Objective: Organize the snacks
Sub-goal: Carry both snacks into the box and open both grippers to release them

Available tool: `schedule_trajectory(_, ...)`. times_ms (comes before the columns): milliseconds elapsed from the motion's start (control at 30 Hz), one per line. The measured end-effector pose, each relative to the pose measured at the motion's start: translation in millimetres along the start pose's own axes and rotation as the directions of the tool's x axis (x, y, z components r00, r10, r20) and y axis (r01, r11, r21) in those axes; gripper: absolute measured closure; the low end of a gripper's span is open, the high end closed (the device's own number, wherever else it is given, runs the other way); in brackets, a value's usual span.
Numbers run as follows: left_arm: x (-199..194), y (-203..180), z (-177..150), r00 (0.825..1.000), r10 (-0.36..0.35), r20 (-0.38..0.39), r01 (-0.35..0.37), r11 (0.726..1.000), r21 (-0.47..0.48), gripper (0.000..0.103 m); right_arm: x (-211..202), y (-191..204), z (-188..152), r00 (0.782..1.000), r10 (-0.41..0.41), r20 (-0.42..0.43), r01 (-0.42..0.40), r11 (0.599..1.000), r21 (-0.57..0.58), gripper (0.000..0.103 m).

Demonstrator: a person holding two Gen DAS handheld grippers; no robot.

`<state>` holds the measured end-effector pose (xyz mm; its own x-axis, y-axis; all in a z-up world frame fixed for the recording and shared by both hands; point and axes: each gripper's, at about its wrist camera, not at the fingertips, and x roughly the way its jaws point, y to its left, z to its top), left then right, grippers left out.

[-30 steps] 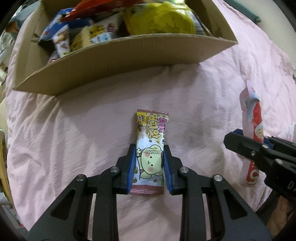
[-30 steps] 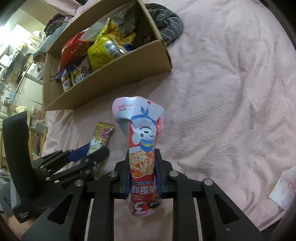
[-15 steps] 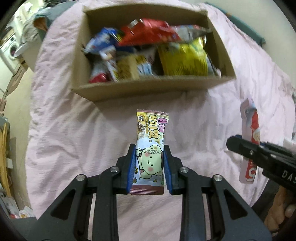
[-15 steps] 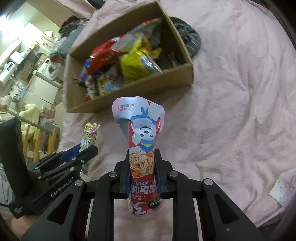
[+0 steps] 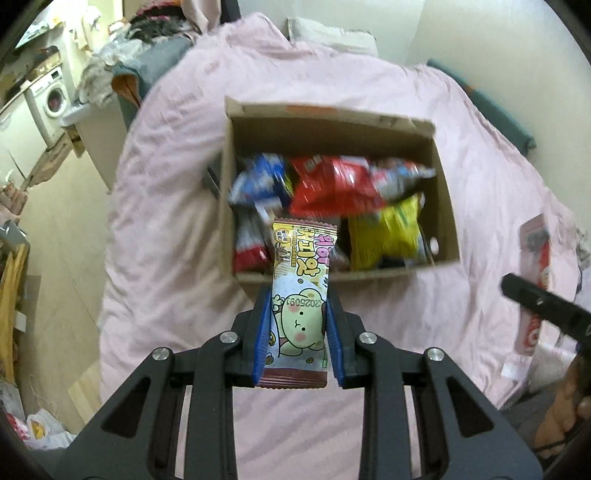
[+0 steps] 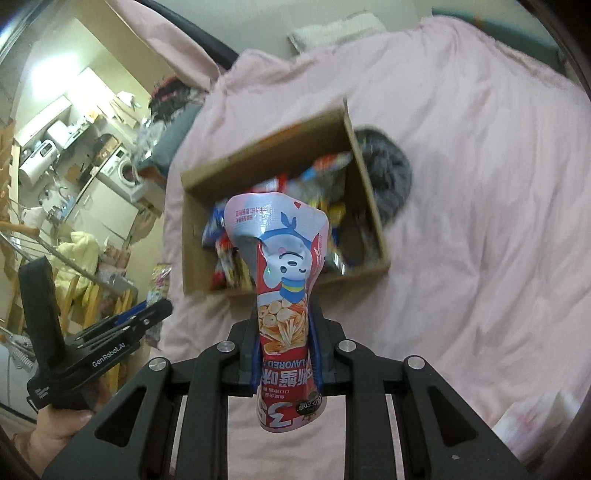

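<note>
My left gripper point(image 5: 297, 295) is shut on a pale bear-print snack packet point(image 5: 301, 317), held in the air in front of the cardboard box point(image 5: 441, 177). My right gripper point(image 6: 283, 314) is shut on a red and white snack pouch point(image 6: 282, 317), squeezed at its middle, also lifted above the pink bedcover point(image 6: 480, 229). The box point(image 6: 192, 236) lies open on the bed and holds several snack bags: red, blue and yellow ones point(image 5: 384, 236). In the left wrist view the right gripper point(image 5: 532, 299) and its pouch point(image 5: 535, 254) show at the right edge.
A grey striped cloth point(image 6: 388, 173) lies behind the box. A pillow point(image 5: 332, 33) rests at the head of the bed. Left of the bed are bare floor point(image 5: 62, 229), a washing machine point(image 5: 55, 99) and piled clutter. A white printed paper point(image 6: 532, 421) lies on the cover at lower right.
Both grippers have risen well above the bed with their packets still held. The box now appears smaller and farther below, with its whole opening in view.
</note>
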<state>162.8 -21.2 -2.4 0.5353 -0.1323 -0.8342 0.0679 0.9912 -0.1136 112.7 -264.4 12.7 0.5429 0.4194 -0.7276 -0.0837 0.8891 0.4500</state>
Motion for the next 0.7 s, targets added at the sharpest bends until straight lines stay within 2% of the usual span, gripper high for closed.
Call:
schedule_trajectory(333,6,13,46,0.998,0.012,0.059,-0.01,0.999,-0.035,0.079,18,1,54,0.998,-0.037,0.041,0.04,0.998,-0.052,0.081)
schedule_trajectory(467,19,14,59,0.997,0.018,0.076,-0.014,0.998,-0.054,0.079,39,-3,67,0.999,-0.002,0.045,0.005,0.999,-0.049,0.081)
schedule_trajectory(600,38,18,60,0.997,0.013,0.082,-0.008,0.998,-0.067,0.079,65,-17,70,1.0,-0.006,0.025,0.007,1.0,-0.018,0.081)
schedule_trajectory(700,55,21,58,0.999,0.002,0.046,0.003,0.994,-0.107,0.079,80,-23,67,1.0,-0.011,0.008,0.011,1.0,-0.021,0.081)
